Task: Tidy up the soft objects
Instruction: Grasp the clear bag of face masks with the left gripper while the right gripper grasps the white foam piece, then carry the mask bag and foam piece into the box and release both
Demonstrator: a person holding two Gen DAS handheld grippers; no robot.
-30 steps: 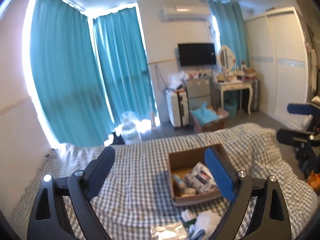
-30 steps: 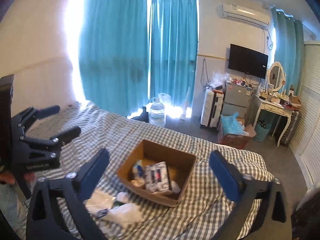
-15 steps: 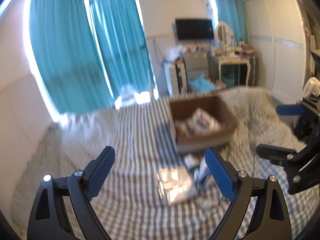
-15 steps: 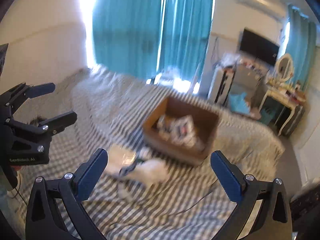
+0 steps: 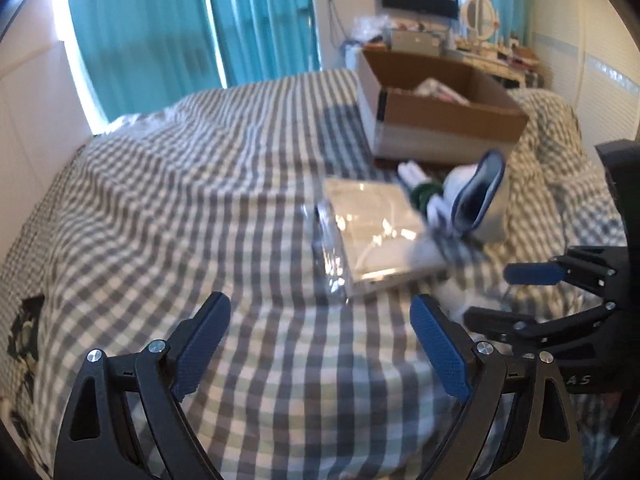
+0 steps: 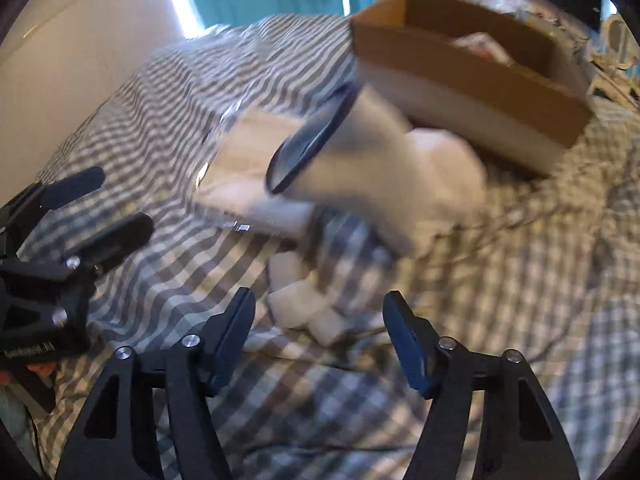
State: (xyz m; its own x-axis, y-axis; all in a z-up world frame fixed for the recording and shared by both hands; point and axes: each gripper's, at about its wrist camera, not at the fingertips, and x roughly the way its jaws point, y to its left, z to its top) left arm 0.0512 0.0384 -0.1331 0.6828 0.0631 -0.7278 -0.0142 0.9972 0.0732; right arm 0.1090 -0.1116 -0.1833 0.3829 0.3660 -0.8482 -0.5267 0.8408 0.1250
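Checked bedspread carries our soft pile, just beyond the right gripper, whose empty jaws are closing; our left gripper gapes unladen, cardboard box farther off.

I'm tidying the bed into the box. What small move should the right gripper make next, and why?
Probably ease the right gripper down onto the small white bundle just ahead: its jaws are closing but hold nothing, and the cardboard box lies just beyond.

Right gripper body shows "AS"; nothing else legible.
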